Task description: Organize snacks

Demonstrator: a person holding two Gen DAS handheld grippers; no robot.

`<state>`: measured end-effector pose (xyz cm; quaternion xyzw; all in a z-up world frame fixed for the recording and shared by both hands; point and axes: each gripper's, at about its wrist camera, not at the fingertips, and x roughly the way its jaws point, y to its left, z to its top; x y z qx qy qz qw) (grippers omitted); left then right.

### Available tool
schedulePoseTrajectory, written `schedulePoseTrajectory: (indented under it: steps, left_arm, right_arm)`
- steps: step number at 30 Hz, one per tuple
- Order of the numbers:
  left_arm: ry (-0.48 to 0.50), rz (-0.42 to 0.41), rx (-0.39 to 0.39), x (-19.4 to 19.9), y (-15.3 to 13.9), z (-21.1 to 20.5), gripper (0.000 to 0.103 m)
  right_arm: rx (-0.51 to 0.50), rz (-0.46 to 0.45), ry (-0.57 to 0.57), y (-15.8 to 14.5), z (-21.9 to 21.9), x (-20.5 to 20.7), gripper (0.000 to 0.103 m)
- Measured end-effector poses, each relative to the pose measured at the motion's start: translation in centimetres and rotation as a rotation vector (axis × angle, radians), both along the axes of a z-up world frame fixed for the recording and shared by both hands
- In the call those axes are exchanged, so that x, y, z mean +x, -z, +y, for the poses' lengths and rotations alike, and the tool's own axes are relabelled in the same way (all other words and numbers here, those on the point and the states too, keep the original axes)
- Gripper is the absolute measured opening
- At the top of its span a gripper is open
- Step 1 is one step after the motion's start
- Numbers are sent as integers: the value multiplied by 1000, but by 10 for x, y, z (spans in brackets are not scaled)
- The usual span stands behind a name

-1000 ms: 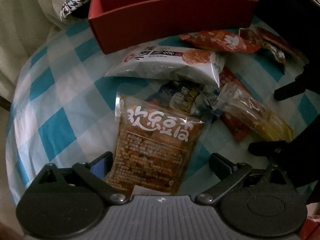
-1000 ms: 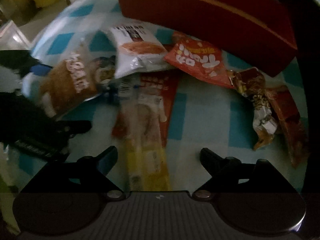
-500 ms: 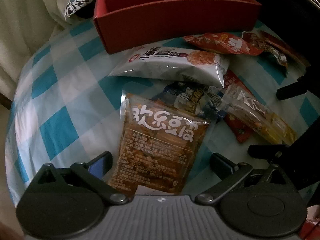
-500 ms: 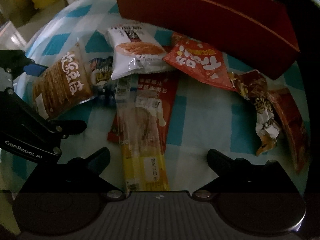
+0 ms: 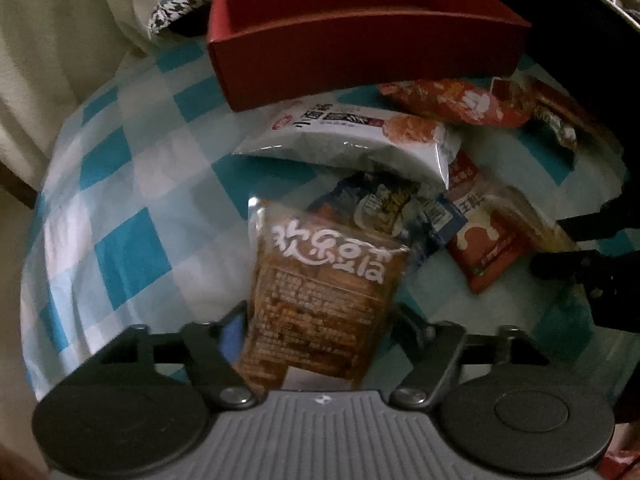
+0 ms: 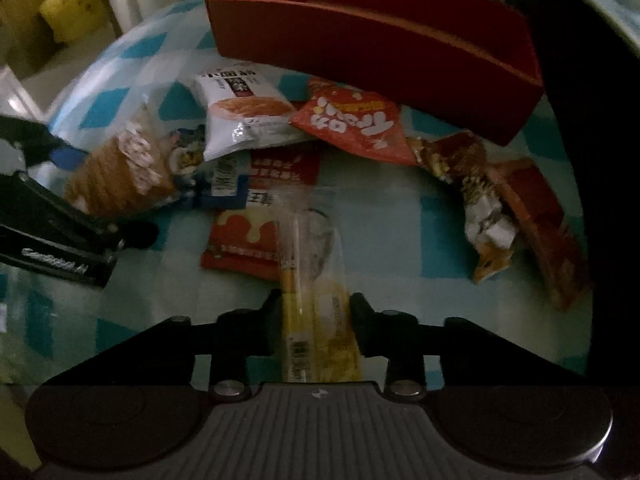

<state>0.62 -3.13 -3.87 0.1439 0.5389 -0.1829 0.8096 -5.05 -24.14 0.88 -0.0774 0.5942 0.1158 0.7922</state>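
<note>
Your left gripper (image 5: 318, 320) jaws are closing around the brown packet (image 5: 320, 300); your right gripper (image 6: 316, 312) jaws are closing, clamping the yellow packet (image 6: 316, 320).

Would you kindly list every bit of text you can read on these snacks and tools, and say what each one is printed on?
"欢乐豆腐", white letters on the brown snack packet, last character uncertain.
"小面包" on the white bread packet, blurred.
"GenRobot.AI" on the left hand-held gripper, blurred here.
White lettering on the red-orange packet: upside down, unreadable.
Barcode and fine print on the yellow-ended clear packet: too small.
</note>
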Motion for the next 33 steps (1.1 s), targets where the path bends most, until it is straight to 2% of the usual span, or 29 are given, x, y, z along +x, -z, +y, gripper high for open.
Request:
schedulePoseTrajectory:
  steps: [2, 9, 22, 33]
  left_arm:
    - [-10, -2, -7, 1, -2, 1, 54]
    - [-38, -8, -35, 5, -8, 8, 44]
    - [-123, -53, -169, 13, -36, 27, 42]
    - [-113, -91, -237, 18, -53, 21, 42]
  right_arm:
    - [3, -7, -3, -1, 2, -1, 37]
    - [52, -38, 18, -12, 2, 1, 36]
    - [116, -105, 54, -27, -2, 6, 36]
    - [144, -157, 60, -41, 3, 21, 36]
